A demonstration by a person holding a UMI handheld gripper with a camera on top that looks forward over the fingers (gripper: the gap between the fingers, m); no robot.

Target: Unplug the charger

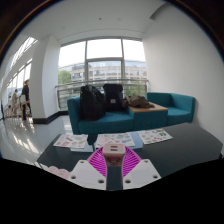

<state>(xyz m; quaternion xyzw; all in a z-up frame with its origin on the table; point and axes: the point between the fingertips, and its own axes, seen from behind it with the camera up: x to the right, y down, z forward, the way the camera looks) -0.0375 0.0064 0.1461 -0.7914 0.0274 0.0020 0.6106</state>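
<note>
A small white, blocky charger [113,149] sits between the tips of my gripper [113,153]. Both pink pads [98,161] close in on its sides and seem to press on it. The charger is held above a dark table [190,150]. No socket or cable shows; the fingers hide whatever lies below the charger.
Several printed sheets [152,136] lie on the table just beyond the fingers. Behind it stands a teal sofa [170,108] with dark bags [93,101] on the seat. Large windows fill the back wall. A person [25,100] stands far off at the left.
</note>
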